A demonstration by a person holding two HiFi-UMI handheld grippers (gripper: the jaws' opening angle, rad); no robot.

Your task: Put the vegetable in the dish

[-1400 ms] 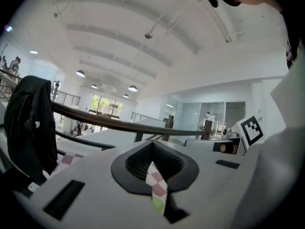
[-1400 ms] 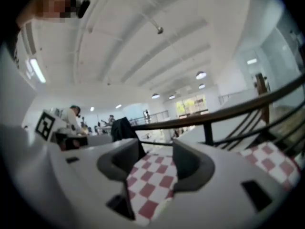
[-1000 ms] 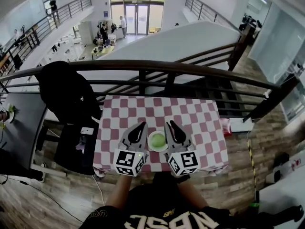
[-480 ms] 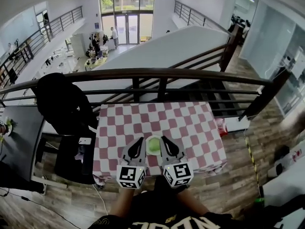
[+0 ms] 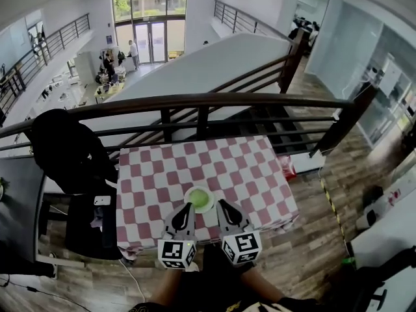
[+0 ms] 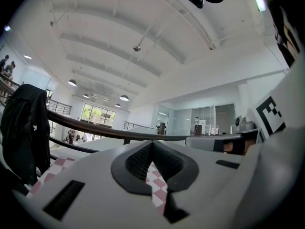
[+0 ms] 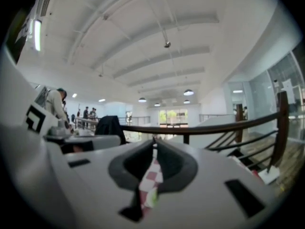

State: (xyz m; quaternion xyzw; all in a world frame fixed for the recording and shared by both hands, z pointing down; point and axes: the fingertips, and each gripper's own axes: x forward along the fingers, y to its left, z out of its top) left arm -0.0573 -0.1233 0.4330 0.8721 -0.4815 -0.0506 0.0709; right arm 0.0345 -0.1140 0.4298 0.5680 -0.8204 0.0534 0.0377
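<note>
A white dish holding a green vegetable sits near the front edge of the table, which has a red-and-white checked cloth. My left gripper is just left of the dish on its near side, and my right gripper is just right of it. Both are shut and empty. In the left gripper view the left gripper has its jaws meeting, with only cloth showing behind. The right gripper is the same in its own view, with a sliver of green low in the gap.
A dark railing runs behind the table, with a stairwell drop beyond. A black jacket hangs at the left over a dark seat with a phone. A red thing lies off the table's right edge.
Both grippers have drawn back toward the person and lower. The dish, formerly between the two grippers, now lies at and just beyond their tips. The head view has swung left.
</note>
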